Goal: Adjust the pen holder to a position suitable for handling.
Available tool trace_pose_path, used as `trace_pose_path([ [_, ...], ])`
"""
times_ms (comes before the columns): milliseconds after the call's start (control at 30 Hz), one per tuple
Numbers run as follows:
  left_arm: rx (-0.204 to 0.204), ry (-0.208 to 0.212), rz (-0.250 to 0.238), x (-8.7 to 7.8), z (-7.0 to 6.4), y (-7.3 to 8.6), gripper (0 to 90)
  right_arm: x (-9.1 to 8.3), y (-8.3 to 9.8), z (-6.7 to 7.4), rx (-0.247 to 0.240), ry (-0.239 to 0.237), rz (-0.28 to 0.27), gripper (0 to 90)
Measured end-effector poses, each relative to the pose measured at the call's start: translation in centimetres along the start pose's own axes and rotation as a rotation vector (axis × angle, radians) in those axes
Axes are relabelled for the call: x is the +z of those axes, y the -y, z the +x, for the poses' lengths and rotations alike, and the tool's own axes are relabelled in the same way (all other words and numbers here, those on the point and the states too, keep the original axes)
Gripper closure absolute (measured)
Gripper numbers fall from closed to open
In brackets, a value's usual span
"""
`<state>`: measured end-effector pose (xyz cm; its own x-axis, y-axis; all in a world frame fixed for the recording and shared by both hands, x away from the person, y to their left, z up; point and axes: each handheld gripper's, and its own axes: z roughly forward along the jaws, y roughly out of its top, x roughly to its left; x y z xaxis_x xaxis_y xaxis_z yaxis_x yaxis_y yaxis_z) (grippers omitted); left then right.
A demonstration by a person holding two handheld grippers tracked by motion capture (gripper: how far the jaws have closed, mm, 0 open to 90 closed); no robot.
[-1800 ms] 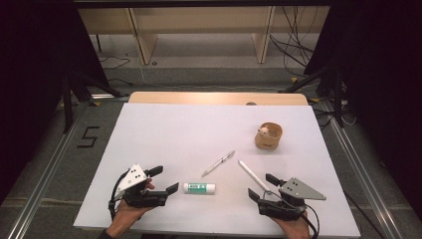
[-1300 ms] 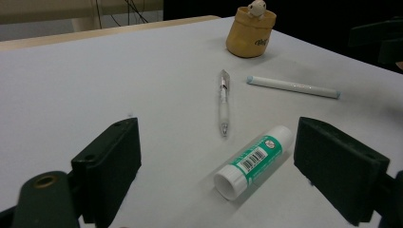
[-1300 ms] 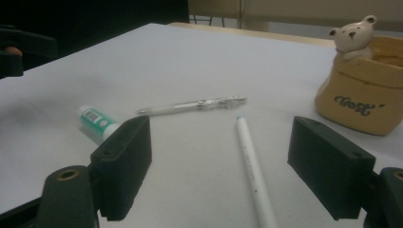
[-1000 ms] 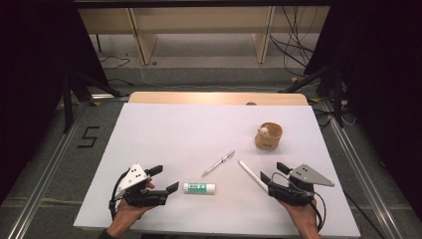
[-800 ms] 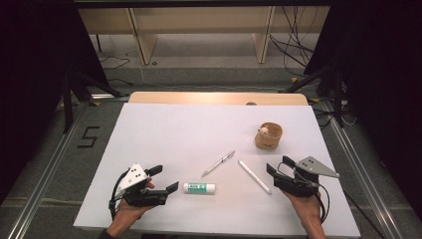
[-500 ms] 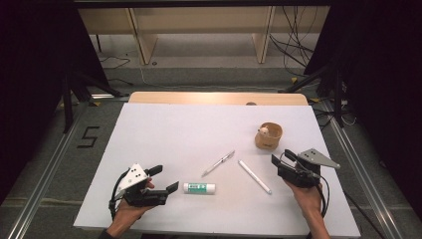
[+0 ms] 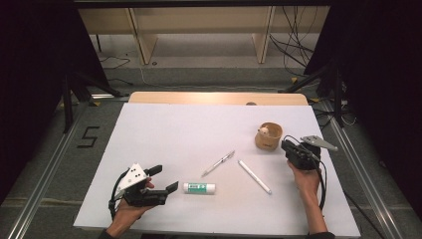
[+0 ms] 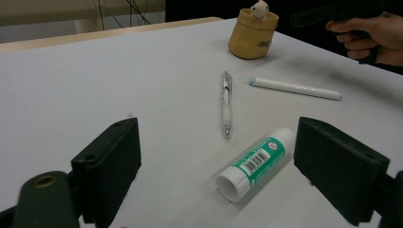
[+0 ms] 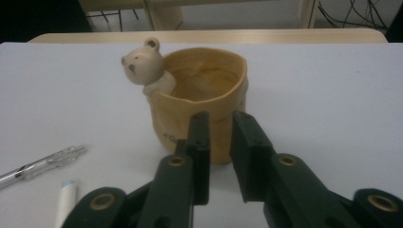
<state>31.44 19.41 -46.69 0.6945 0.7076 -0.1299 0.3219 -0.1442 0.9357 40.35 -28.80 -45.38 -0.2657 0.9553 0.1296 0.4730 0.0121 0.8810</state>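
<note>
White surface [image 7: 164, 134] carries a tan cup [image 7: 268, 136] w/ small bear figure [image 9: 142, 64] on its rim, inside looks empty; glue stick [image 7: 199, 187], white marker [image 7: 254, 176] & clear pen [image 7: 218, 163] lie near the front. Right gripper [image 9: 219, 142] sits just beside the cup, jaws nearly closed, gripping nothing. Left gripper [image 8: 218, 161] rests front-left by the glue stick, jaws wide apart.

Grey floor [image 7: 59, 149], wooden shelving [image 7: 199, 25], dark surroundings.

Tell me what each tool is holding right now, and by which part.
Nothing is held. The left tool is open near the glue stick. The right tool, nearly shut and empty, points at the bear cup.
</note>
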Motion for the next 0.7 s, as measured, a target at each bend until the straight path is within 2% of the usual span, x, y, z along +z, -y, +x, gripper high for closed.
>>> trace_pose_path([
  [200, 0.001, 0.0, -0.001, 0.1, -0.1, 0.0, 15.6, 1.0, -0.2, -0.4, 0.008, 0.022, 0.015, 86.3],
  [300, 0.001, 0.001, -0.001, 0.1, -0.1, 0.0, 15.6, 2.2, -0.2, -0.9, 0.021, 0.04, 0.04, 89.0],
  [400, -0.001, 0.0, -0.002, 0.1, 0.0, 0.0, 15.6, 3.0, -0.2, -1.3, 0.039, 0.037, 0.046, 90.0],
  [567, 0.007, 0.005, 0.004, 0.1, -0.1, 0.0, 15.6, 4.3, -0.2, -1.4, 0.017, 0.057, 0.086, 90.0],
  [700, 0.009, 0.006, 0.006, 0.1, -0.1, 0.0, 15.7, 4.9, -0.1, -1.7, 0.036, 0.069, 0.104, 90.0],
])
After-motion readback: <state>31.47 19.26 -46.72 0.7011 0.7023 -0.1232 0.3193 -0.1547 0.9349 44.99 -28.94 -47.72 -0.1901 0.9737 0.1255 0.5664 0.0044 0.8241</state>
